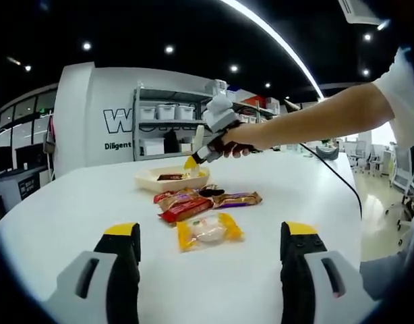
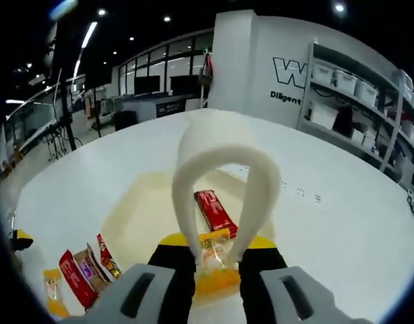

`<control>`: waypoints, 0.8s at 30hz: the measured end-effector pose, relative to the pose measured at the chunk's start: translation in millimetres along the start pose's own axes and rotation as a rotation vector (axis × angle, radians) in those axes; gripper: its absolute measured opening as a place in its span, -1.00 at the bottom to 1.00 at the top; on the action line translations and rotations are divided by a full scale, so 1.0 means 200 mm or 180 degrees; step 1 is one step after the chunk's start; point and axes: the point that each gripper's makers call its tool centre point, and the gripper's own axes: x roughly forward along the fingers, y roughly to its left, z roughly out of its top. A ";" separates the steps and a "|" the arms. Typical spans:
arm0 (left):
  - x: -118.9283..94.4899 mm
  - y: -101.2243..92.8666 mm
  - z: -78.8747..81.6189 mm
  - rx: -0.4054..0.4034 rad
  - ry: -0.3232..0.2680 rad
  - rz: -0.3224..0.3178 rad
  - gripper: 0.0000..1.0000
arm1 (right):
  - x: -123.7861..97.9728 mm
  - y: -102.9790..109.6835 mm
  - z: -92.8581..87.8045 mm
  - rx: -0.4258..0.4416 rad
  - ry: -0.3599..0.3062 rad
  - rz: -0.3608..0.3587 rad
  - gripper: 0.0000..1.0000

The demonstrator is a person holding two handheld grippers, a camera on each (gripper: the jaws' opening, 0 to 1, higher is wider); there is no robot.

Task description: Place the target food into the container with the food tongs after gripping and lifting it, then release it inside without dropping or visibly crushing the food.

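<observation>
Tongs over the tray on a broad white table, open-plan room behind.

The right gripper [image 2: 217, 262] squeezes cream tongs [image 2: 220, 169], whose arms are pressed together on a yellow-wrapped snack [image 2: 216, 260], held above the cream container [image 2: 136, 216] where a red packet [image 2: 216, 210] already lies. In the left gripper view the left gripper [image 1: 210, 253] hangs spread and empty near the table [image 1: 72, 216] edge, before a yellow packet [image 1: 208, 231] and a cluster of wrapped snacks [image 1: 205, 201] mid-table. Shelving with white bins [image 1: 168, 111] lines the far wall under ceiling spotlights.
</observation>
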 end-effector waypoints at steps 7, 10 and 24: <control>0.00 0.02 0.00 0.0037 0.0002 0.0034 0.69 | 0.04 -0.10 0.02 -0.0022 -0.0015 -0.0107 -0.63; 0.00 0.02 0.00 0.0017 -0.0003 0.0029 0.69 | 0.03 -0.08 0.01 0.0026 -0.0047 -0.0093 -0.63; -0.01 0.01 0.01 0.0016 -0.0045 -0.0026 0.68 | 0.01 -0.04 0.15 -0.0212 -0.0226 0.0031 -0.59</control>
